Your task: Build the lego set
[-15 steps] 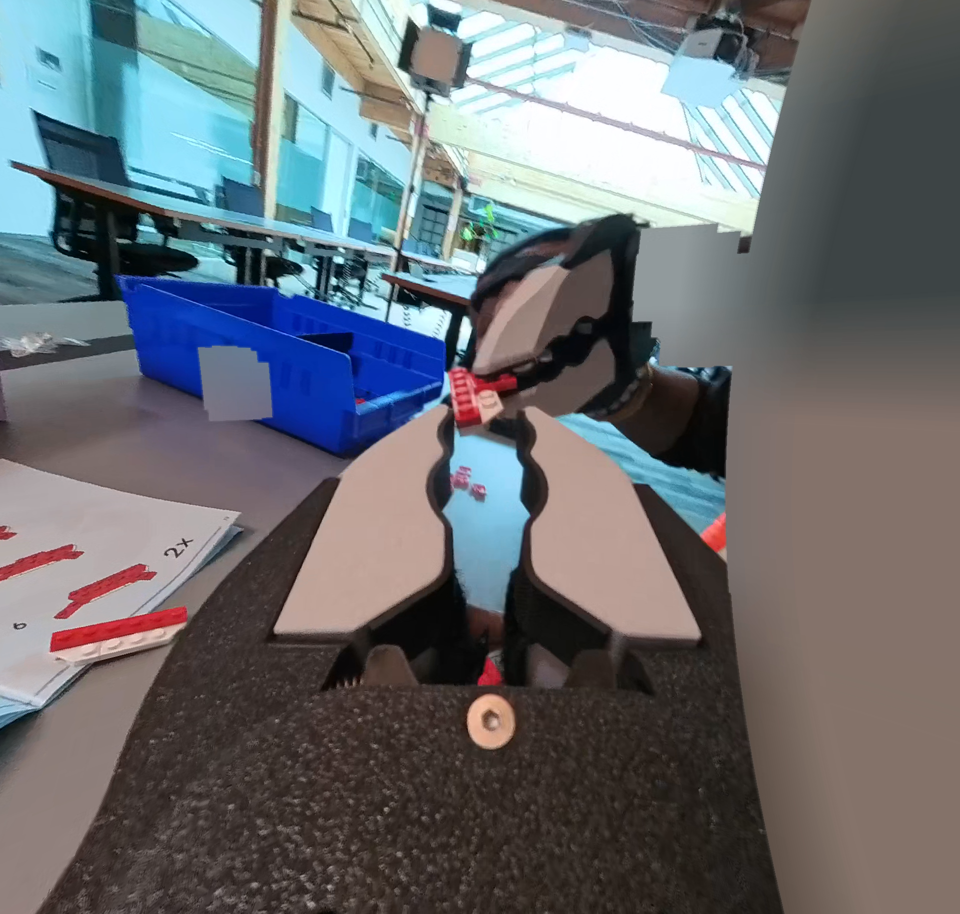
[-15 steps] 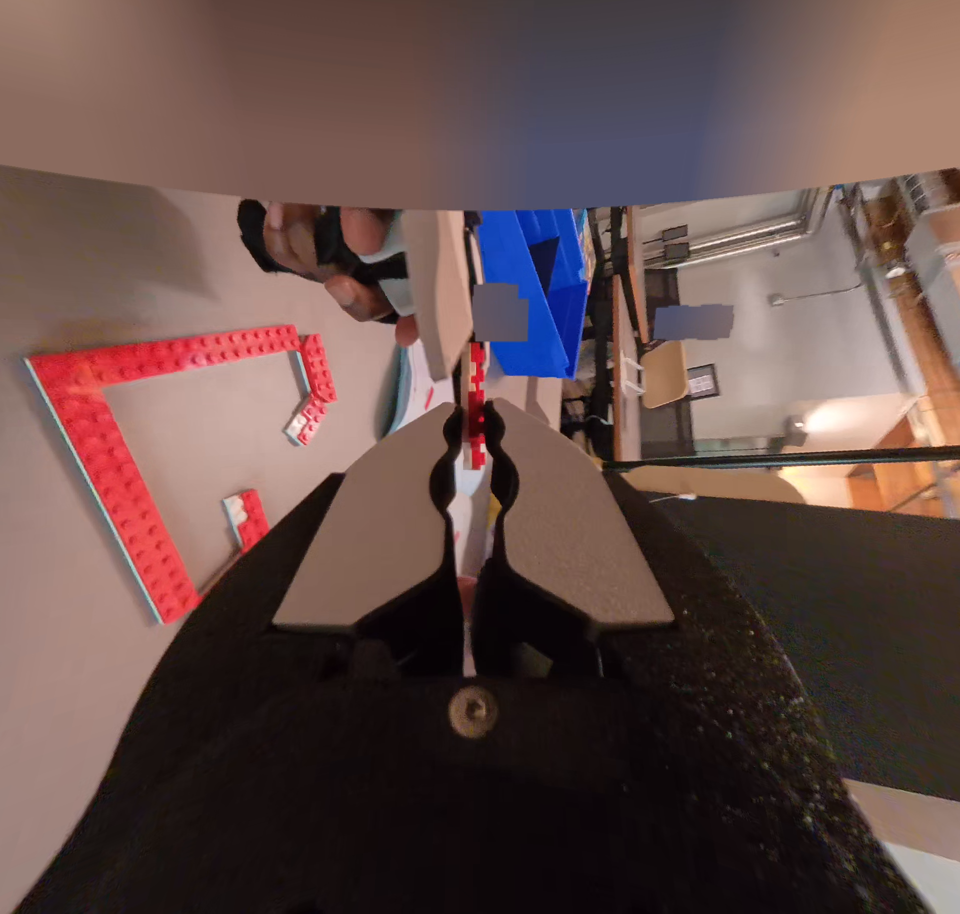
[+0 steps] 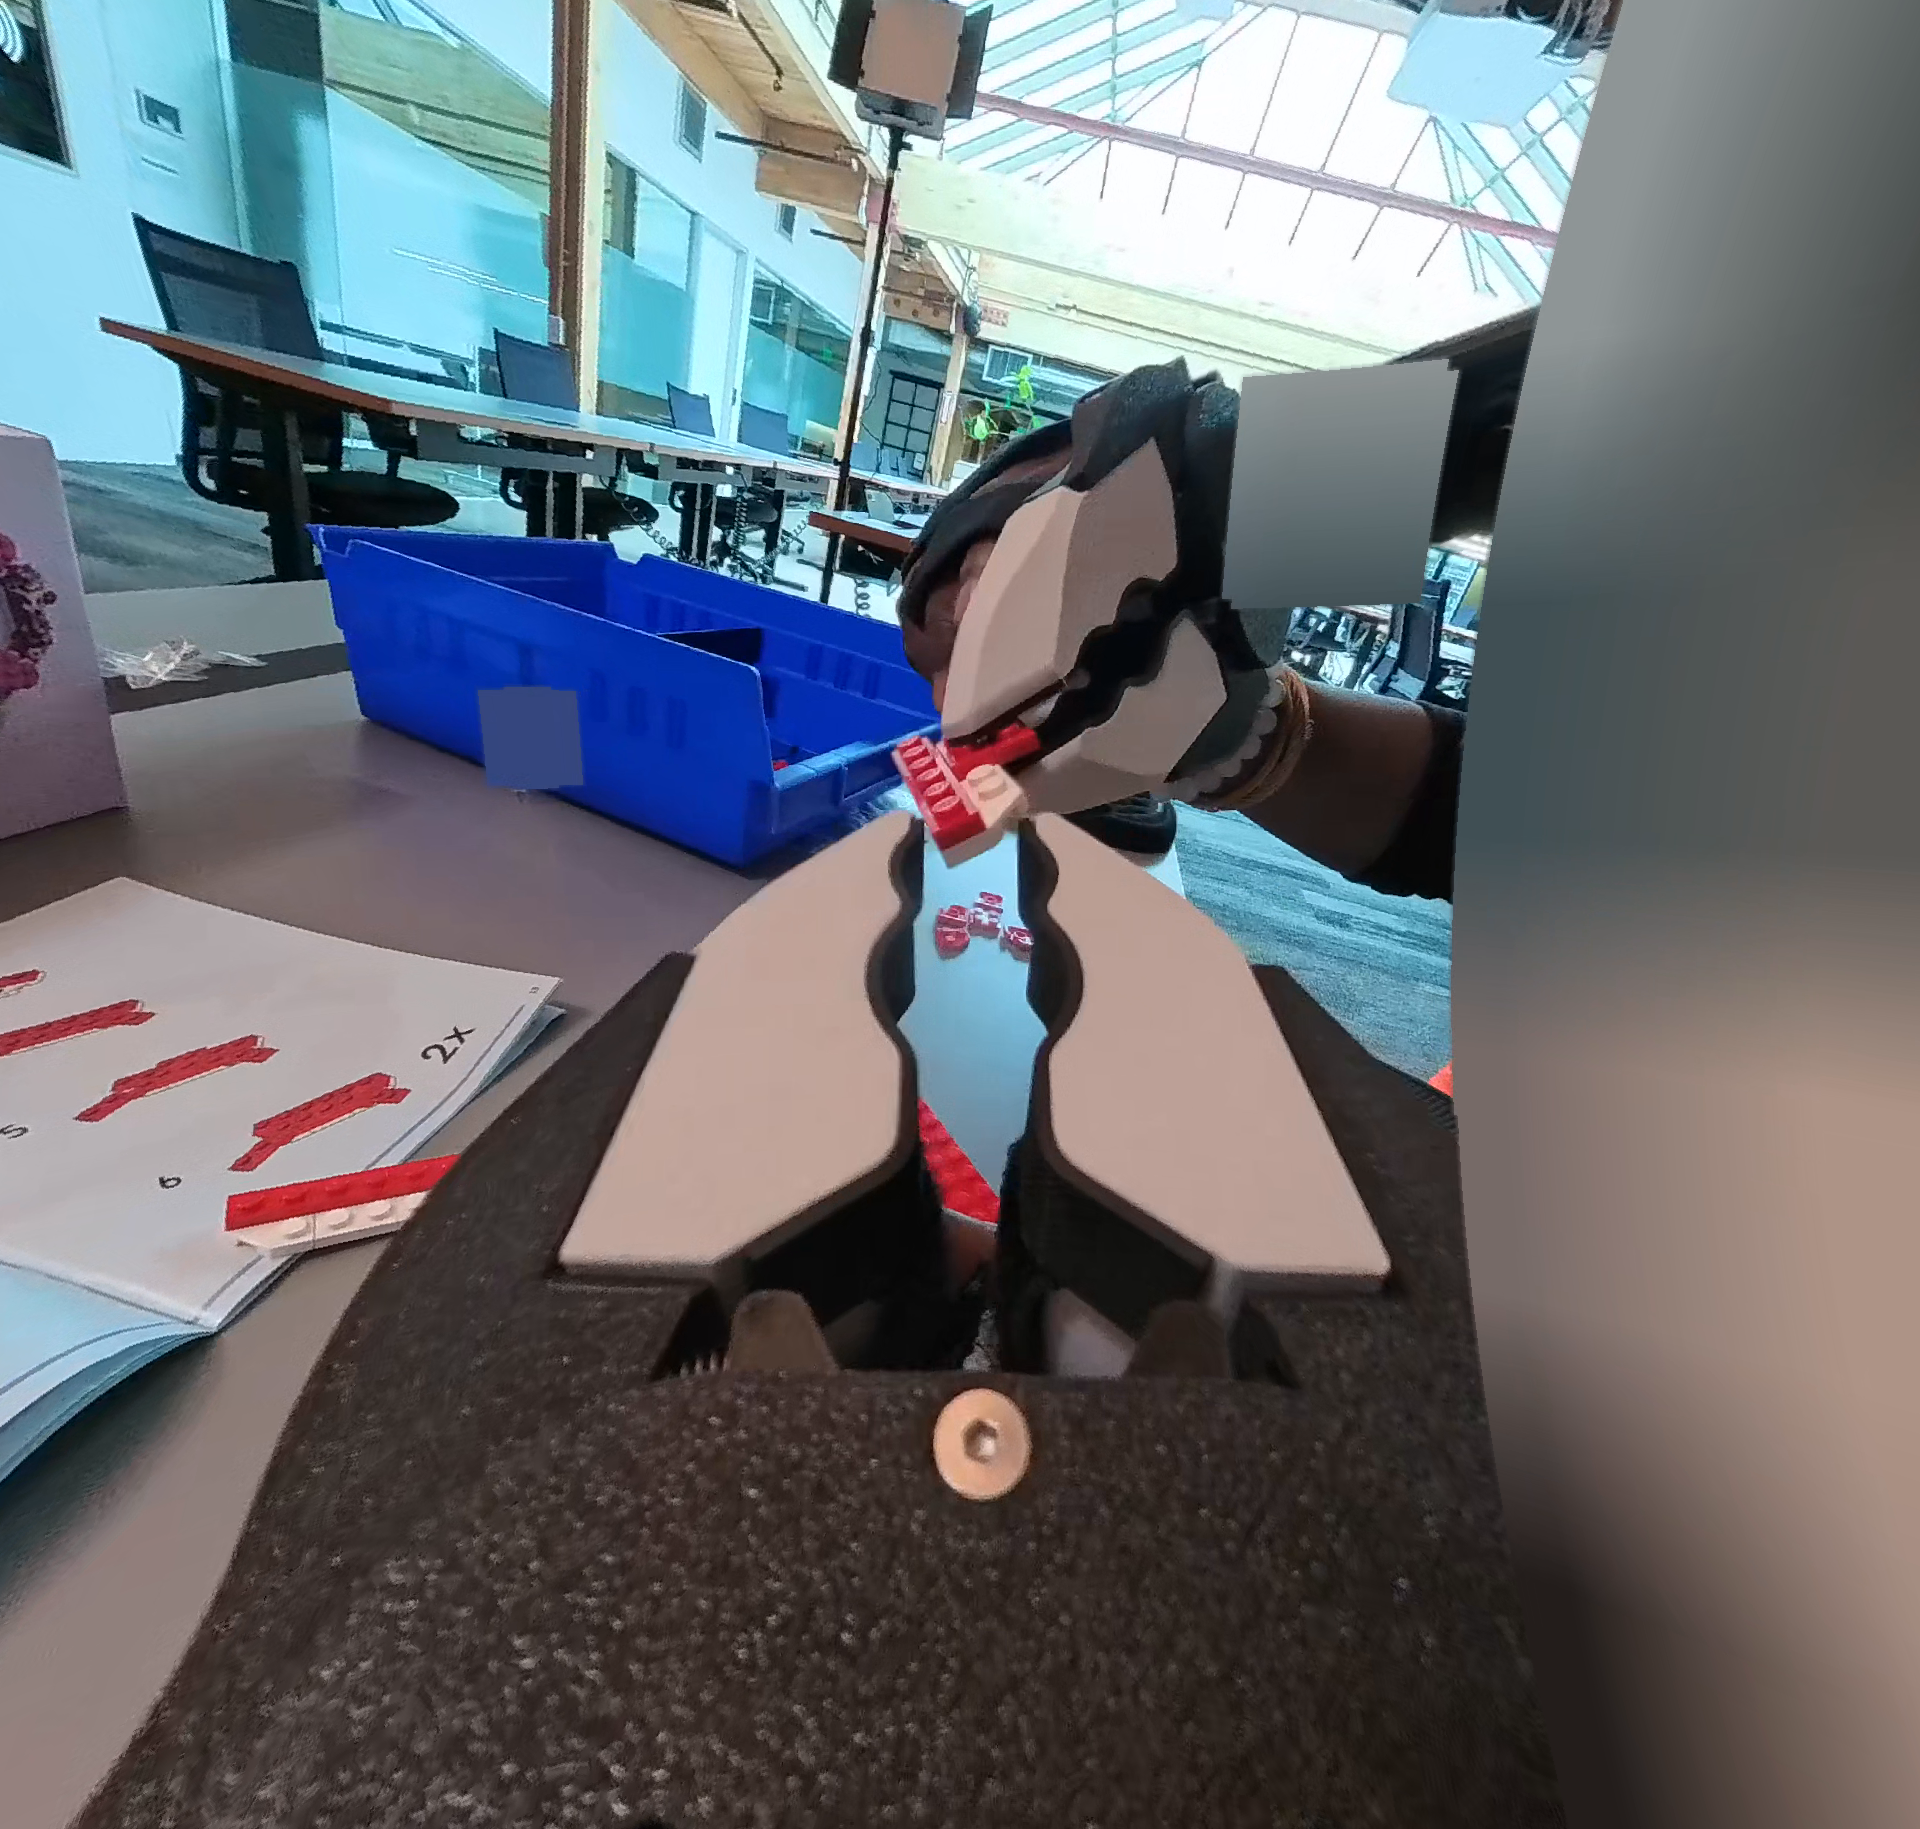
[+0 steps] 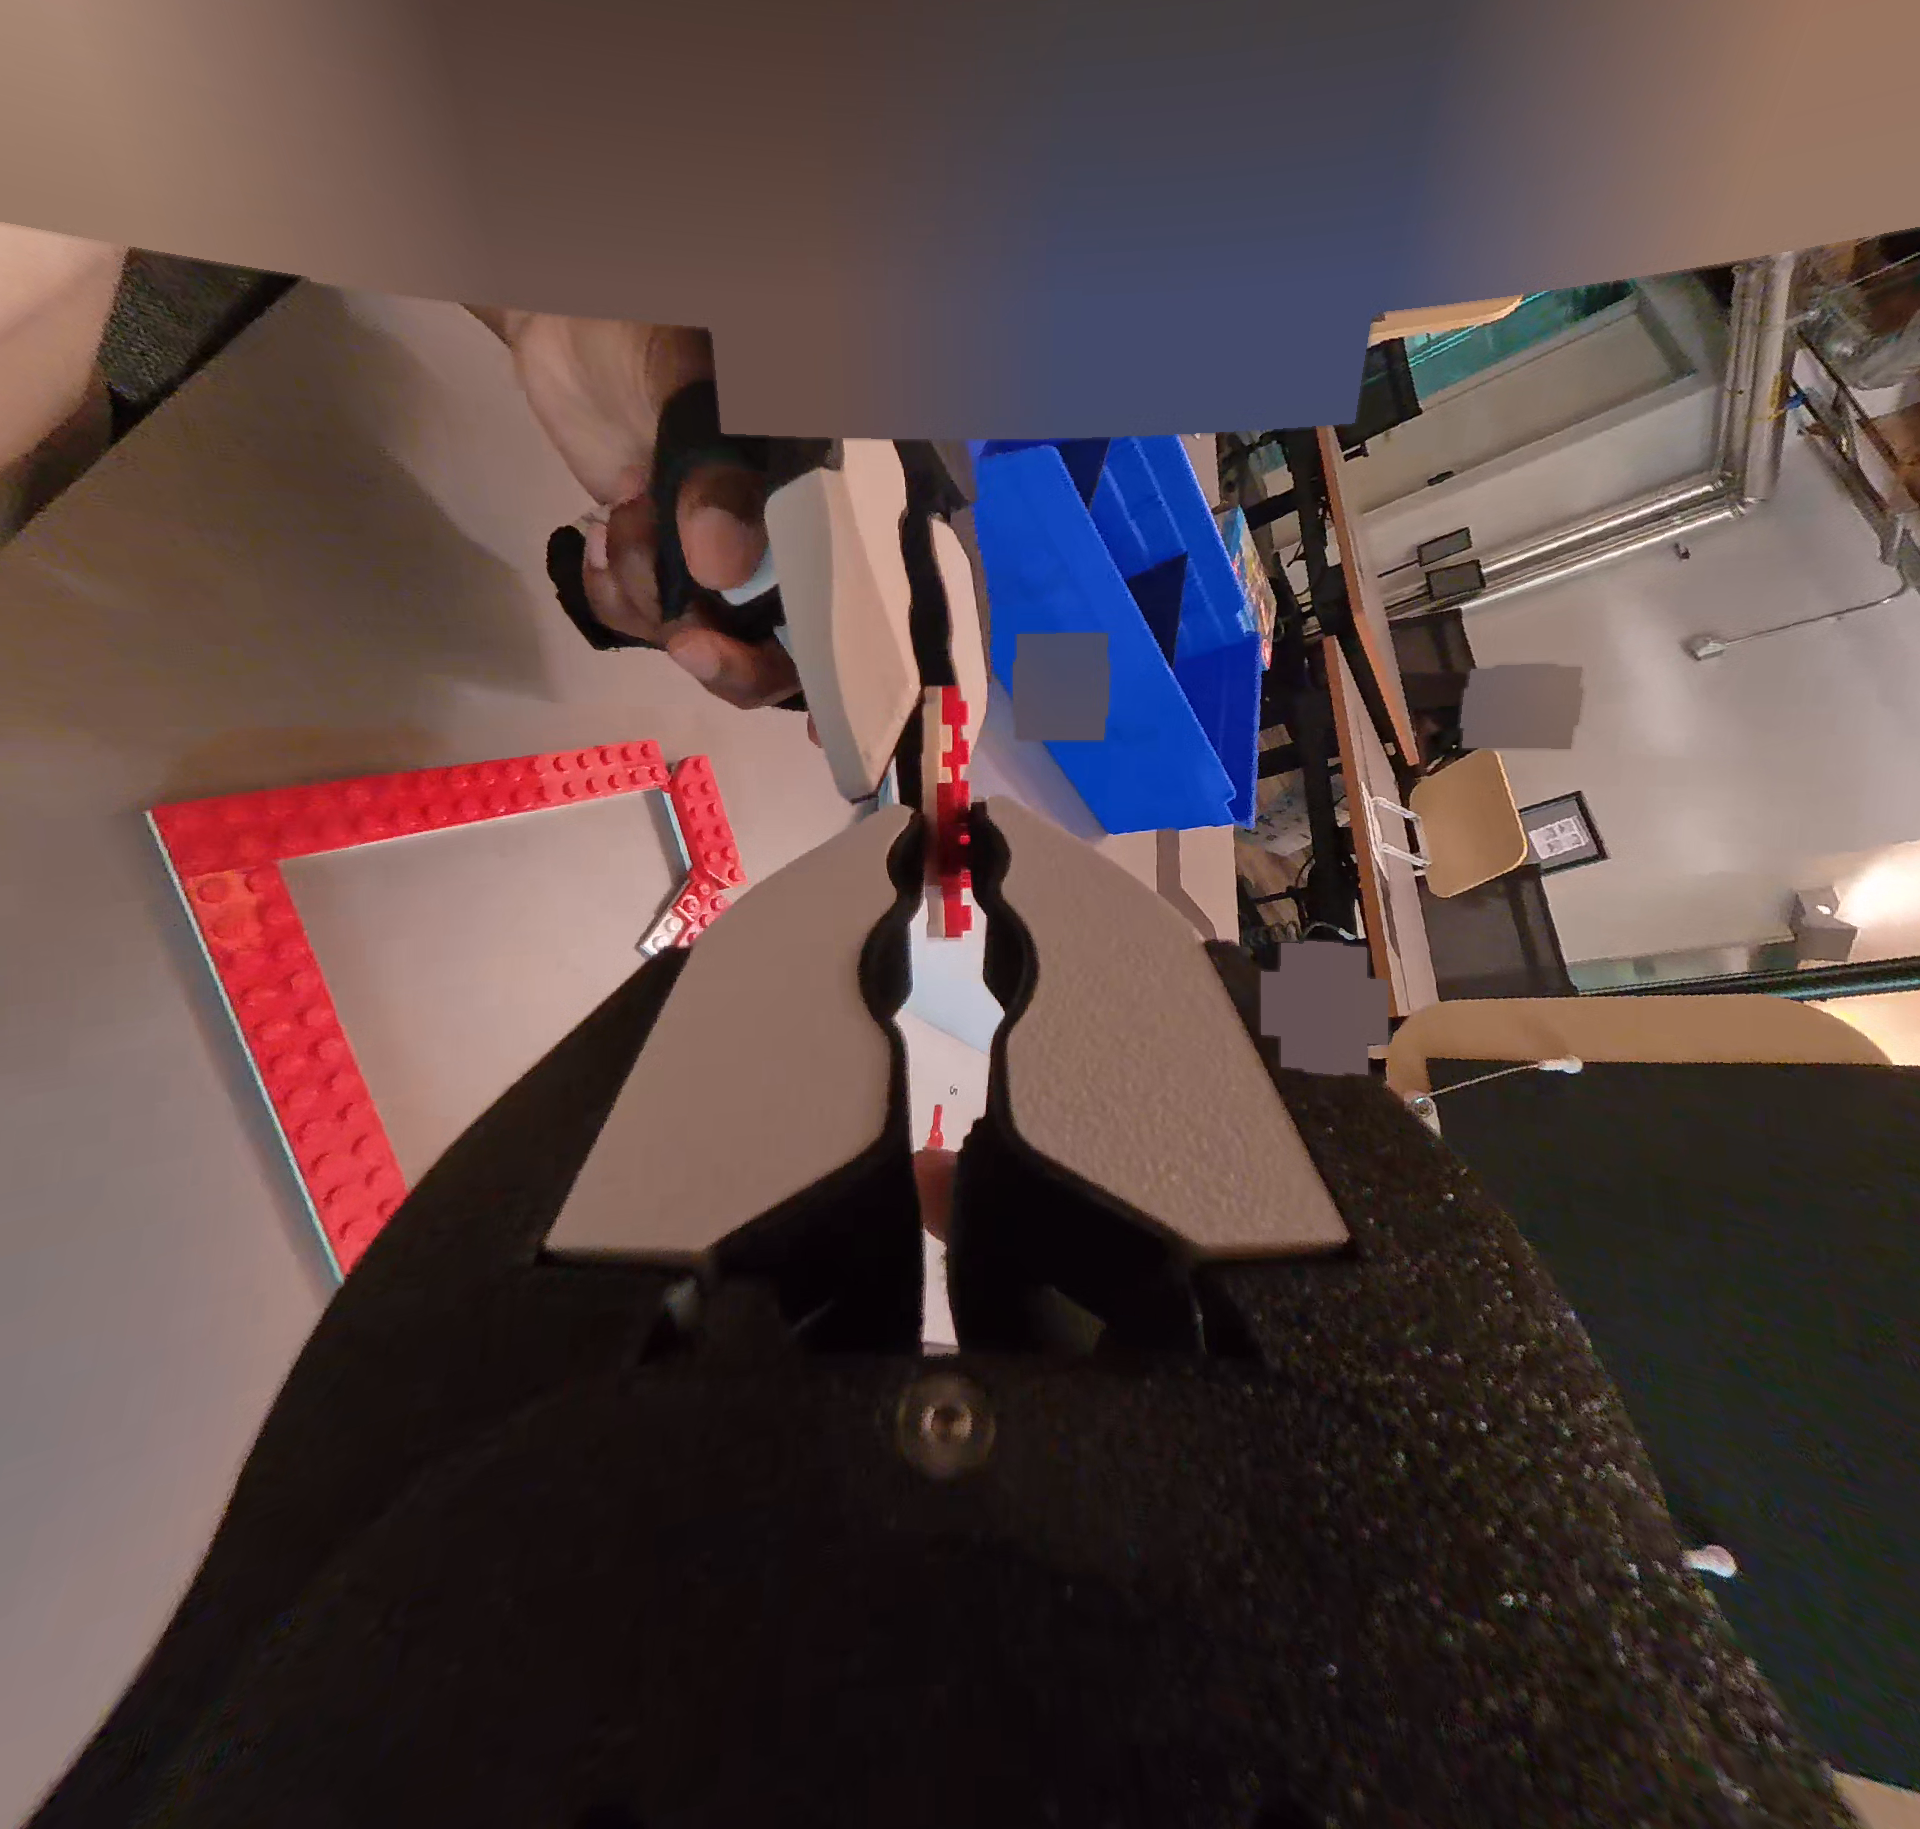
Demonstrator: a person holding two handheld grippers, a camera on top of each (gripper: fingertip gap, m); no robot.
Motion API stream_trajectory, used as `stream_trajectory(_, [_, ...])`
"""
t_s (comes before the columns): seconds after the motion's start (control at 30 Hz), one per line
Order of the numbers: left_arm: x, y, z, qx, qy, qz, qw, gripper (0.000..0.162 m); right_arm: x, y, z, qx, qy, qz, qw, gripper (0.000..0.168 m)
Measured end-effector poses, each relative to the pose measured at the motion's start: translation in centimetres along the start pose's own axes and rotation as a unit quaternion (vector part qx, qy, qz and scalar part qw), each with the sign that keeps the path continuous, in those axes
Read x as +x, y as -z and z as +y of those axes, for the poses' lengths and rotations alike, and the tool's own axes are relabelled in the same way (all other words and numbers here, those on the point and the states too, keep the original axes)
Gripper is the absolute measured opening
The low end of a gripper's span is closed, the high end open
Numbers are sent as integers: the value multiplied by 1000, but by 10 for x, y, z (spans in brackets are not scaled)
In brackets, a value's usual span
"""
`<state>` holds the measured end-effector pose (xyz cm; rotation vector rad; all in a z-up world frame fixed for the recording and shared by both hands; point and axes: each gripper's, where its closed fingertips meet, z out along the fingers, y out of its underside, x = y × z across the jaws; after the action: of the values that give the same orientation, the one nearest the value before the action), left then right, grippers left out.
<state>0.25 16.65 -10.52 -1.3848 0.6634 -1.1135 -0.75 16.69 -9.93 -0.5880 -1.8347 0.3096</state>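
Red and white lego piece [image 3: 961, 794] sits pinched in the right gripper [image 4: 943, 844], held up in the air above the table [image 3: 312, 823]. Just under it, the left gripper [image 3: 966, 844] is partly open and holds nothing. Close it gently and squarely, so nothing slips.

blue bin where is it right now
In the left wrist view the blue bin sits on the table, left of the right gripper, beyond the instruction booklet.
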Motion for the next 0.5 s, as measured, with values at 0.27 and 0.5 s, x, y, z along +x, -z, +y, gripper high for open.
stream_trajectory(0.27, [-6,0,1,12,6,-14,1000,18,-1,-6,3,-13,11,3,1000,8])
stream_trajectory(0.5, [1,0,2,13,-49,8,999,21,-2,-6,0,2,-11,-6,1000,8])
